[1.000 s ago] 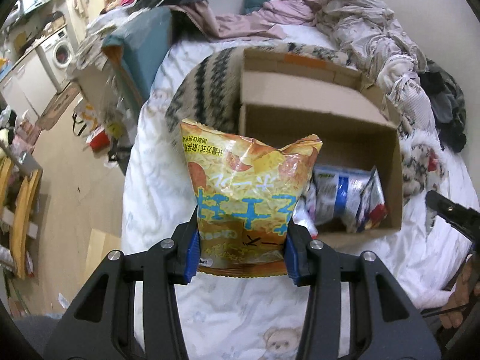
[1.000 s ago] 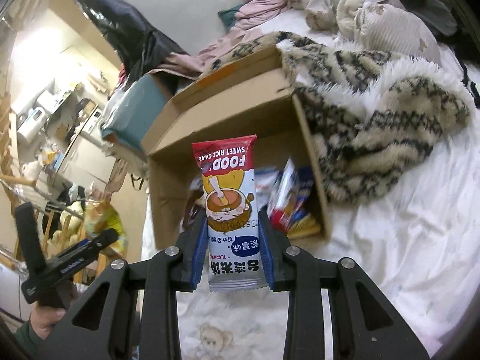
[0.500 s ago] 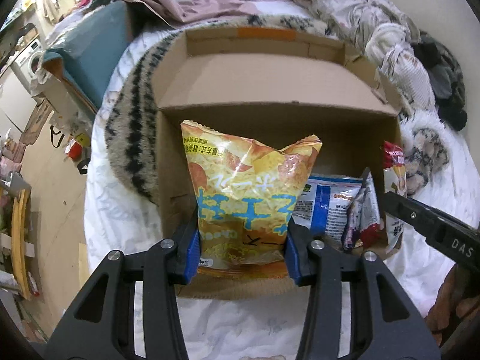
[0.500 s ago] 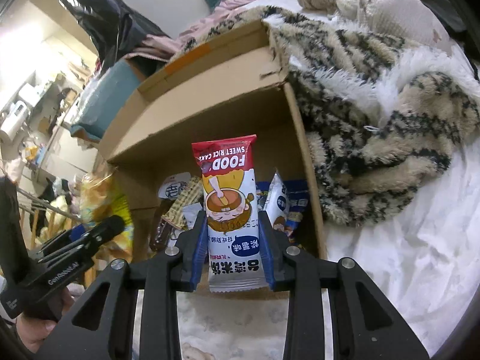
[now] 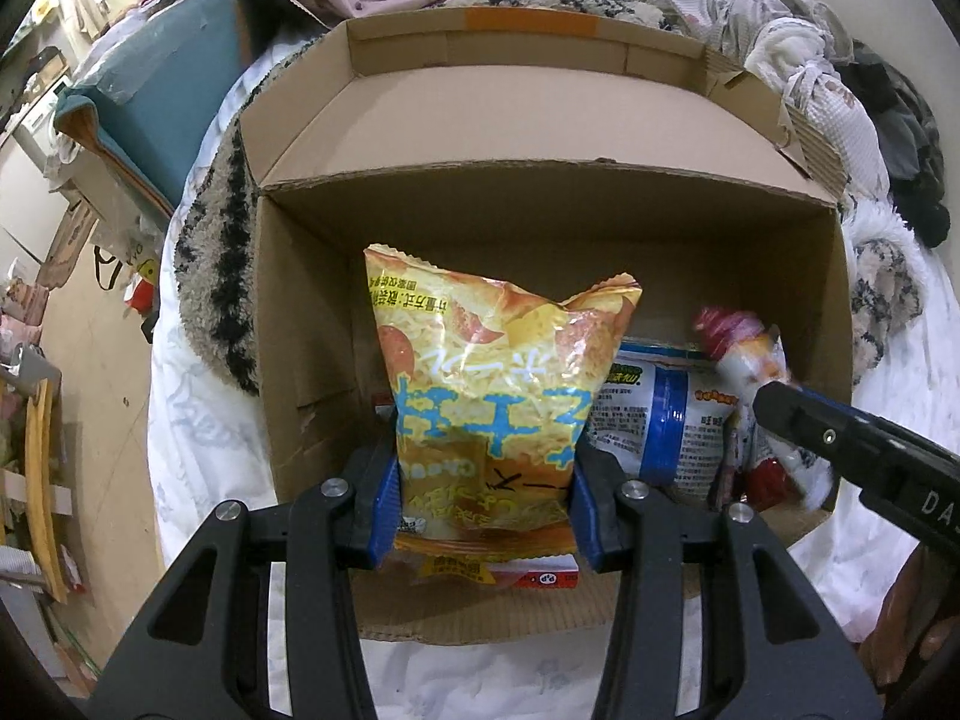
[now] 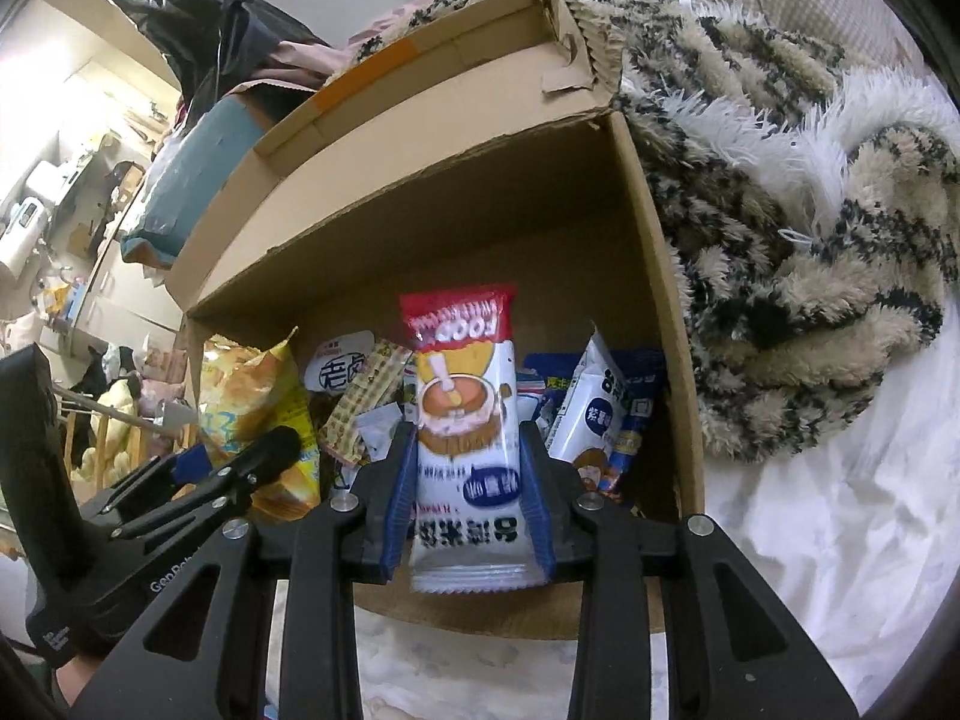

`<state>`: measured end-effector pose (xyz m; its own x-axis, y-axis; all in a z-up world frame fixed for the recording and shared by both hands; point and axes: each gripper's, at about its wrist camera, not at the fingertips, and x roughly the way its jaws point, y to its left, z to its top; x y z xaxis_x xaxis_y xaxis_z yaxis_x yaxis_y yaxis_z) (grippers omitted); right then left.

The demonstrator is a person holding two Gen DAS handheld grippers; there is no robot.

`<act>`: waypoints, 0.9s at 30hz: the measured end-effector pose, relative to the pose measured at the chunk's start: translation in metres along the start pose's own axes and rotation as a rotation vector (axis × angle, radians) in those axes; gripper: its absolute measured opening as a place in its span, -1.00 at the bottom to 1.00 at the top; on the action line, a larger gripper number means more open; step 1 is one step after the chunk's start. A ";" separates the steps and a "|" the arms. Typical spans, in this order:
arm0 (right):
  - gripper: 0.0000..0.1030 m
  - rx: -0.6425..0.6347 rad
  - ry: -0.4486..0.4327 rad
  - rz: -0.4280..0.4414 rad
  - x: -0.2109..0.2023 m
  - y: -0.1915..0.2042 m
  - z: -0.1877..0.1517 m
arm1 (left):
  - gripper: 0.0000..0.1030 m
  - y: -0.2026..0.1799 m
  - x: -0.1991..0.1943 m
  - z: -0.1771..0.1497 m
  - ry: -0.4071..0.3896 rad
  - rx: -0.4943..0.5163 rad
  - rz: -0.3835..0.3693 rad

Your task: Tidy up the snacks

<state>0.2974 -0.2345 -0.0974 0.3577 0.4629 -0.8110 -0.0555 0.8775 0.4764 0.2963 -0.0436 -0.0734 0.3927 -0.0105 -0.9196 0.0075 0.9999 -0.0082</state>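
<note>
glossy crinkly plastic chip bag (image 5: 498, 396), matt brown cardboard box (image 5: 540, 228), shaggy fuzzy blanket (image 6: 810, 228), smooth cotton bedsheet (image 6: 840, 540)

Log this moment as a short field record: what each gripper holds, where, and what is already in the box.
left gripper: shut on yellow chip bag, inside brown cardboard box
right gripper: jaws just opening, white-and-red rice cake packet between them, inside box
box contents: blue-and-white packets, other small snacks
box rests on: white bedsheet

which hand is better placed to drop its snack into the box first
Right, probably. Its tool has just been opening around the rice cake packet, already low among the snacks in the cardboard box. The left tool grips the chip bag firmly.
</note>
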 end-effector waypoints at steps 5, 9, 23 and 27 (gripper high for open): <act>-0.30 0.009 -0.014 0.009 -0.005 -0.002 -0.001 | 0.21 -0.002 -0.004 0.001 -0.008 0.012 -0.002; -0.01 0.012 -0.037 0.014 -0.013 -0.002 0.001 | 0.66 0.001 -0.017 0.000 -0.049 0.007 -0.003; 0.90 -0.126 -0.248 -0.076 -0.074 0.026 -0.014 | 0.66 0.026 -0.078 -0.013 -0.210 0.002 0.046; 0.99 -0.113 -0.311 -0.075 -0.095 0.030 -0.025 | 0.66 0.036 -0.099 -0.022 -0.258 -0.009 0.053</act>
<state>0.2379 -0.2489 -0.0144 0.6311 0.3516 -0.6914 -0.1151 0.9239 0.3649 0.2375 -0.0064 0.0088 0.6142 0.0427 -0.7880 -0.0270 0.9991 0.0332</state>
